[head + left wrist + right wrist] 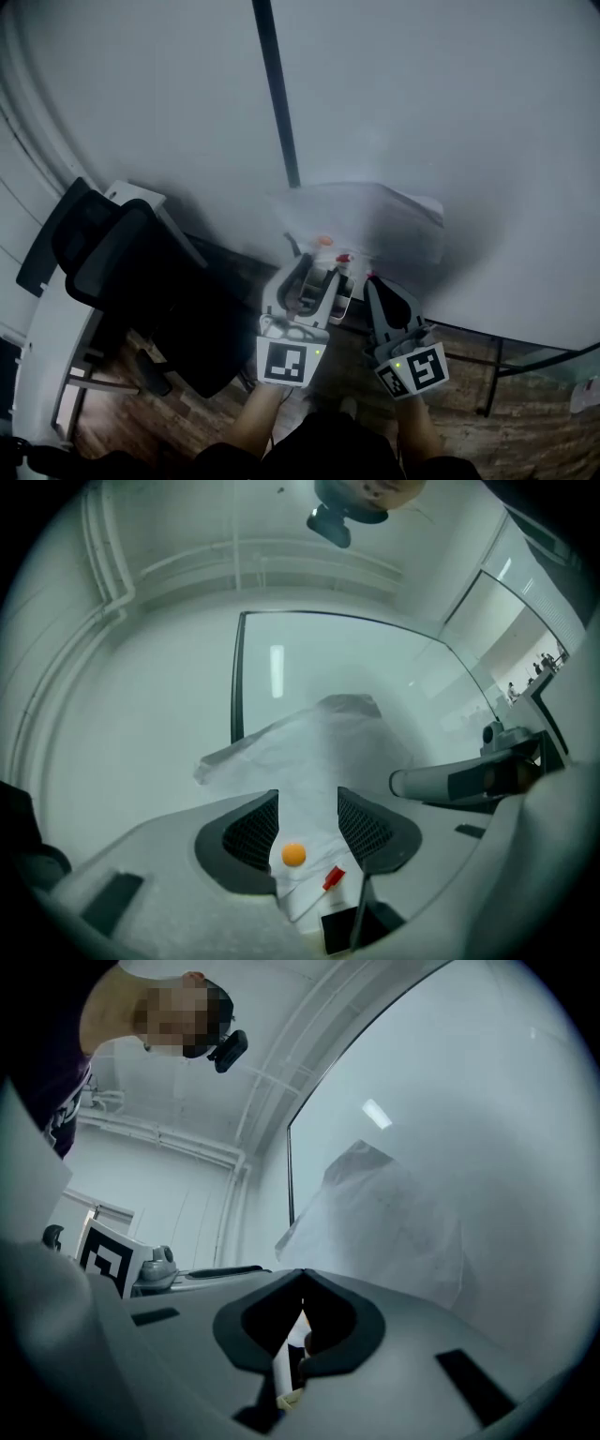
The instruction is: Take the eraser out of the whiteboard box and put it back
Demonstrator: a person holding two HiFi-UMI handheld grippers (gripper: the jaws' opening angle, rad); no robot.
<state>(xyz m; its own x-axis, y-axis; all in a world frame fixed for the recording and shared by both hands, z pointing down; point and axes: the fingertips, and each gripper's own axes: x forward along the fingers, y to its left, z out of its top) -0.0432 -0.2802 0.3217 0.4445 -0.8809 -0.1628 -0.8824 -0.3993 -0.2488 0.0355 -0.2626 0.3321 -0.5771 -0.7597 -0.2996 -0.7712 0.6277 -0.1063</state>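
A white sheet of paper (361,214) hangs on the whiteboard (450,112). Below it sits the pale whiteboard box (330,251), with an orange dot (294,854) and a small red piece (333,878) on it. A dark block (349,932) shows low between the left jaws; I cannot tell whether it is the eraser. My left gripper (316,272) is raised in front of the box and stands open (307,803), nothing between its pads. My right gripper (372,281) is just to its right, with its tips touching (302,1279) and nothing held.
A black office chair (122,272) stands at the left by a white desk edge (56,375). A black vertical strip (277,94) runs down the board. A wooden floor (525,412) lies below. The right gripper's body (469,780) shows in the left gripper view.
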